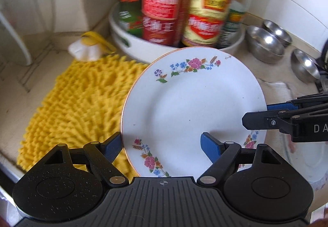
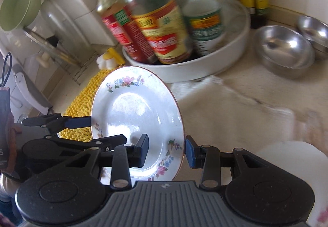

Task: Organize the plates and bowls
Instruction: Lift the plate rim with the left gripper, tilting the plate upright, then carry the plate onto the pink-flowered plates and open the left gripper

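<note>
Left wrist view: left tool (image 1: 162,146) straddles the near rim of a white floral plate (image 1: 192,108), one blue pad outside the rim at left, the other over the plate's inner face; pad contact is not clear, so cannot tell if it grips or just brackets the rim. Right tool (image 1: 255,115) comes in from the right edge and reaches the plate's right rim, jaws seen edge-on, narrow. Plate is tilted and raised above the bench (image 1: 272,83), over a yellow mat (image 1: 82,104). Behind it a white tray (image 1: 123,30) holds blurred sauce bottles (image 1: 162,7). Steel bowls (image 1: 264,42) sit on the bench at right, near the tray. A white and yellow thing lies at the mat's far corner, too blurred to name. Right wrist view: right tool (image 2: 167,152) has the plate's (image 2: 135,112) near-right rim between its pads, black finger inside the dish, blue pad just outside the rim; a sliver of gap shows by the blue pad, so cannot tell if it clamps. Left tool (image 2: 88,130) enters from the left, blue pad at the plate's left rim. Plate stands tilted, face toward the left. Mat (image 2: 82,108) behind left, tray (image 2: 205,69) with bottles (image 2: 162,28) behind, bowls (image 2: 285,50) at right on the bench (image 2: 235,104). A green bowl (image 2: 18,7) hangs on the wall at upper left.
</note>
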`<state>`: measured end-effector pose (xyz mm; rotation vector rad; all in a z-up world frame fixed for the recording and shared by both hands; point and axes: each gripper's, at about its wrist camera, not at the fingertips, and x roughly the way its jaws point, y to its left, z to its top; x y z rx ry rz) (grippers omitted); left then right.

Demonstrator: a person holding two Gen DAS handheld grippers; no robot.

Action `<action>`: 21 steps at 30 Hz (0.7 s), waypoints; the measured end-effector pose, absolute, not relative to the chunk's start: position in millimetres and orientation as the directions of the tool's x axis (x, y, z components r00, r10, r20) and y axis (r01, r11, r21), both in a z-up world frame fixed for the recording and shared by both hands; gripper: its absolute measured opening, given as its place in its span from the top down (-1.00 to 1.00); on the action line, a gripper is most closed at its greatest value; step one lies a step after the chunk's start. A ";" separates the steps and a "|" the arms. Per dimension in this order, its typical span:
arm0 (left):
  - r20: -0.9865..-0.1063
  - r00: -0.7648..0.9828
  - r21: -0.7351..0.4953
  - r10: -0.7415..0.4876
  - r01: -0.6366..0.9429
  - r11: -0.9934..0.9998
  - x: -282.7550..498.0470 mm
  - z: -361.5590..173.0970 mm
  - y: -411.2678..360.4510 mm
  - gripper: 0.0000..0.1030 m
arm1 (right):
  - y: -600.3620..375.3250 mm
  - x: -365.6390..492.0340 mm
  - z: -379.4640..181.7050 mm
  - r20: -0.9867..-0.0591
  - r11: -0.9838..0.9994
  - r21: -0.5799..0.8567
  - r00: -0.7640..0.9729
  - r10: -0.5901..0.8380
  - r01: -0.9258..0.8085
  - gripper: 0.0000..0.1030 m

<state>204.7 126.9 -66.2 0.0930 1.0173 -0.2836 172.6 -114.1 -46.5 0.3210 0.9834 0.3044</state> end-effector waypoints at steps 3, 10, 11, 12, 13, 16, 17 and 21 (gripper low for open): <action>-0.842 0.497 -0.048 -0.209 0.318 0.947 203.1 -62.1 108.4 -0.67 | -132.2 160.3 -43.4 -0.756 0.914 0.400 0.538 0.372 -0.069 0.19; -0.828 0.491 -0.044 -0.271 0.425 0.904 198.3 -52.5 63.1 -0.67 | -172.6 125.6 -34.3 -0.752 0.916 0.401 0.581 0.312 0.027 0.19; -0.828 0.486 -0.044 -0.280 0.441 0.896 197.7 -52.1 56.6 -0.67 | -179.4 119.0 -33.3 -0.751 0.915 0.401 0.587 0.302 0.041 0.19; -0.827 0.482 -0.043 -0.288 0.457 0.888 196.9 -51.7 50.2 -0.67 | -184.6 113.5 -32.6 -0.751 0.915 0.400 0.593 0.292 0.057 0.19; -0.826 0.479 -0.041 -0.297 0.474 0.880 195.7 -51.3 43.4 -0.67 | -189.8 108.0 -32.4 -0.751 0.913 0.401 0.598 0.281 0.074 0.19; -0.826 0.461 -0.040 -0.323 0.523 0.851 191.1 -51.3 23.8 -0.67 | -205.8 92.2 -35.2 -0.757 0.907 0.401 0.604 0.249 0.128 0.19; -0.827 0.455 -0.039 -0.330 0.539 0.841 189.3 -51.7 17.0 -0.67 | -210.5 88.1 -37.6 -0.761 0.904 0.400 0.603 0.237 0.149 0.19; -0.833 0.422 -0.038 -0.357 0.601 0.798 181.7 -56.0 -11.8 -0.67 | -233.3 69.8 -45.8 -0.771 0.887 0.404 0.605 0.200 0.222 0.19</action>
